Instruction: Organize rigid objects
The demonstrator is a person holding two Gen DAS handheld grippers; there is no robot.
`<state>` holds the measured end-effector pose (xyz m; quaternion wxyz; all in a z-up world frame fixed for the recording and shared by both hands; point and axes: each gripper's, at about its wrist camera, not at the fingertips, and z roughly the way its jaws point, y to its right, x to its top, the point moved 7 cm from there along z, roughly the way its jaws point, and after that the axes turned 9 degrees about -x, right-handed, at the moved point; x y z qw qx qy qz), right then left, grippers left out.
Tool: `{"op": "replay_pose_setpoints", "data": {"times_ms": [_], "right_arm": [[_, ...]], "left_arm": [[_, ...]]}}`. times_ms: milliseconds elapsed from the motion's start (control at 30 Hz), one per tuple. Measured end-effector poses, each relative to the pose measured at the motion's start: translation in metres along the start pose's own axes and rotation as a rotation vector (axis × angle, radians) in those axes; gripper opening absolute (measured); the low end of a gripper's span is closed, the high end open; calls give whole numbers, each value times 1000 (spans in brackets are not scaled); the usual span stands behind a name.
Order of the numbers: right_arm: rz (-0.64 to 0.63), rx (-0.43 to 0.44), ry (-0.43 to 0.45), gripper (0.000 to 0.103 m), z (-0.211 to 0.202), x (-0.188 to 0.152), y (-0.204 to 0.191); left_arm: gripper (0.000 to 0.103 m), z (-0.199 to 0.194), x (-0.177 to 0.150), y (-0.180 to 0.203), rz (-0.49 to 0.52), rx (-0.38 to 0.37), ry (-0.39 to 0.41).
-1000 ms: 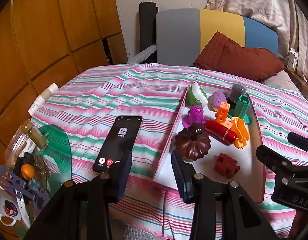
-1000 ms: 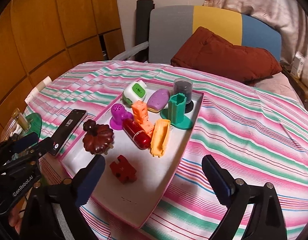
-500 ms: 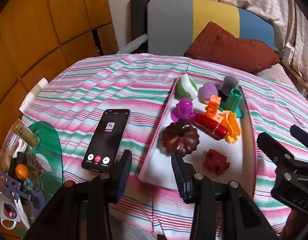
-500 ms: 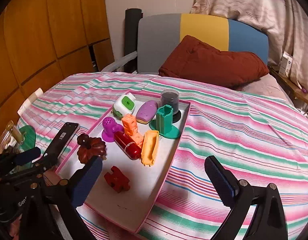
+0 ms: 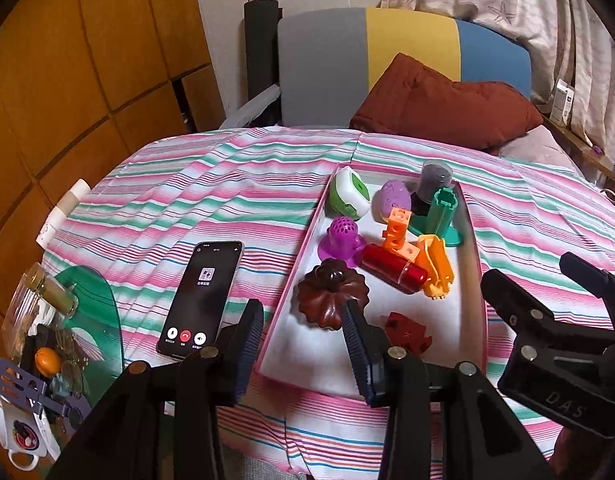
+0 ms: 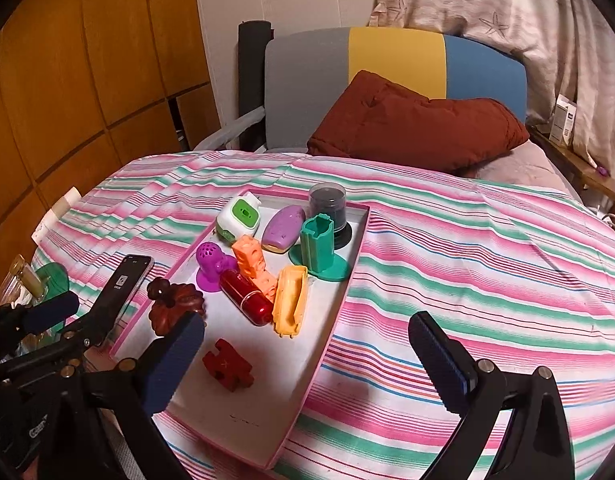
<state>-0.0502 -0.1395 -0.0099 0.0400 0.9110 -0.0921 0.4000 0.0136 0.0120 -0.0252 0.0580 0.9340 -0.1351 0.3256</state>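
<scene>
A pink-rimmed white tray (image 5: pixel 480 280) (image 6: pixel 339 308) on the striped cloth holds several toys: a brown pumpkin (image 5: pixel 332 298) (image 6: pixel 175 306), a dark red puzzle piece (image 5: pixel 405 332) (image 6: pixel 227 365), a red capsule (image 5: pixel 393 267) (image 6: pixel 245 297), an orange block (image 6: pixel 253 264), a yellow-orange piece (image 6: pixel 290 305), a purple dome (image 5: pixel 341 236), a green stand (image 6: pixel 317 250), a green-white case (image 5: pixel 349 194). My left gripper (image 5: pixel 303 350) is open and empty at the tray's near left corner. My right gripper (image 6: pixel 303 360) is open wide and empty over the tray's near end.
A black phone (image 5: pixel 203 300) (image 6: pixel 123 284) lies left of the tray. A green glass shelf (image 5: pixel 91 320) with a jar, a mug and clutter sits at the far left. A chair with a brown cushion (image 5: pixel 443 104) stands behind the table. Wooden panels line the left.
Both grippers have pulled back and risen a little, so the tray and phone sit farther away in view. Neither gripper has opened, shut or taken anything.
</scene>
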Motion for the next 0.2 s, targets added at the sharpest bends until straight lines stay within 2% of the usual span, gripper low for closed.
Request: {"op": "replay_pose_setpoints", "data": {"times_ms": [200], "right_arm": [[19,4,-19,103,3,-1,4]], "left_arm": [[41,0,-1,-3,-9,21,11]]}}
